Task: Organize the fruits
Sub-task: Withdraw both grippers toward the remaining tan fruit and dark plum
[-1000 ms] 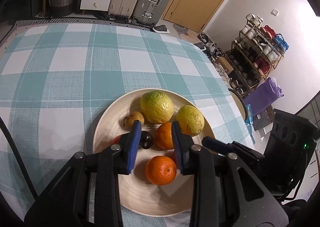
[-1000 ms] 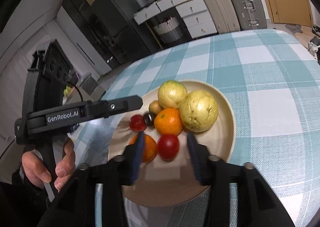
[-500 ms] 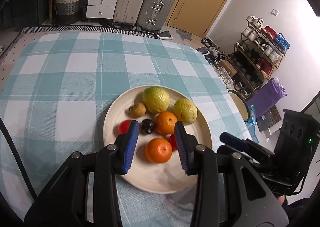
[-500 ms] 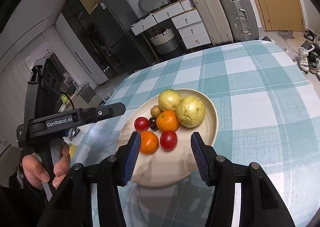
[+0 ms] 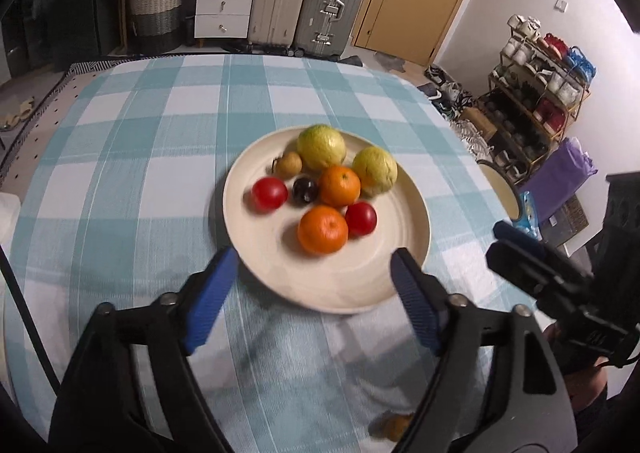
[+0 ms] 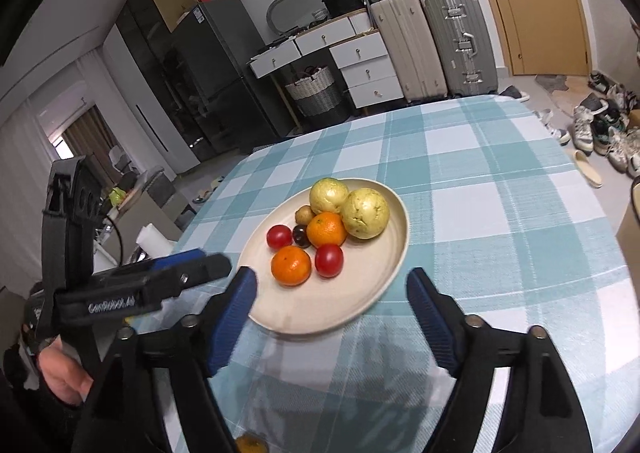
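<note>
With both claws just sprung wide and nothing between their blue pads, the left gripper [image 5: 312, 285] and the right gripper [image 6: 332, 295] hang over the near rim of the cream plate [image 6: 320, 313] on the checked tablecloth [image 5: 160, 125]. Two guavas [image 6: 366, 213], two oranges [image 5: 322, 229], two tomatoes [image 5: 269, 194], a dark plum [image 6: 300, 235] and a small brown fruit [image 5: 289, 164] sit clustered on the plate.
</note>
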Motion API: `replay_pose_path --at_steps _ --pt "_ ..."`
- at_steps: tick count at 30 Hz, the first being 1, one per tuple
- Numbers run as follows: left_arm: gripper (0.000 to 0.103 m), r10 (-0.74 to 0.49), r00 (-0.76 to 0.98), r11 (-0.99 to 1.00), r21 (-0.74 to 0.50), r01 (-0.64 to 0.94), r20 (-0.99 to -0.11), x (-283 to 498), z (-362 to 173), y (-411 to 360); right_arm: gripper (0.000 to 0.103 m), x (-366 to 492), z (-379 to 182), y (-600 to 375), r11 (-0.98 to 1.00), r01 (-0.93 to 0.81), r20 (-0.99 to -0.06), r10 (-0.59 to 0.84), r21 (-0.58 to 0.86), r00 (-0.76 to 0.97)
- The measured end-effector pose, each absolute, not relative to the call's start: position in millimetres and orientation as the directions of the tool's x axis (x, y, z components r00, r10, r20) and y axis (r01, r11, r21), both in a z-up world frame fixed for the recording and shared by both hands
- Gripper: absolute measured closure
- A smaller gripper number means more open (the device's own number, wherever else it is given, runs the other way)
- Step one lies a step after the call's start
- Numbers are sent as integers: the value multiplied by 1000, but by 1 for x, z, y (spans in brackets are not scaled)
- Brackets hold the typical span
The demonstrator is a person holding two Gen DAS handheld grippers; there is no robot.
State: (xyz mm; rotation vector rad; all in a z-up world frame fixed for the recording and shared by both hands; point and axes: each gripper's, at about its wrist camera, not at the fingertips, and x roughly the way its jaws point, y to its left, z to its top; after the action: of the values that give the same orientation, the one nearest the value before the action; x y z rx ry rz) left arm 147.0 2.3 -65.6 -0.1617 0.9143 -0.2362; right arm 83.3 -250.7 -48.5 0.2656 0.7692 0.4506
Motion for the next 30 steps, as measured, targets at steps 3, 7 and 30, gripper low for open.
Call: replay_pose_path --at_steps 3,7,30 --pt "21 -268 588 963 -230 141 -763 134 -65 -1 16 76 -47 -253 874 -296 -608 481 385 631" --pt "18 -267 585 963 -229 140 -766 121 -69 -4 13 65 -48 -256 881 -285 -621 469 376 629" --pt "1 -235 538 971 -215 99 -810 55 -107 0 8 -9 -78 -257 883 -290 -684 470 370 558"
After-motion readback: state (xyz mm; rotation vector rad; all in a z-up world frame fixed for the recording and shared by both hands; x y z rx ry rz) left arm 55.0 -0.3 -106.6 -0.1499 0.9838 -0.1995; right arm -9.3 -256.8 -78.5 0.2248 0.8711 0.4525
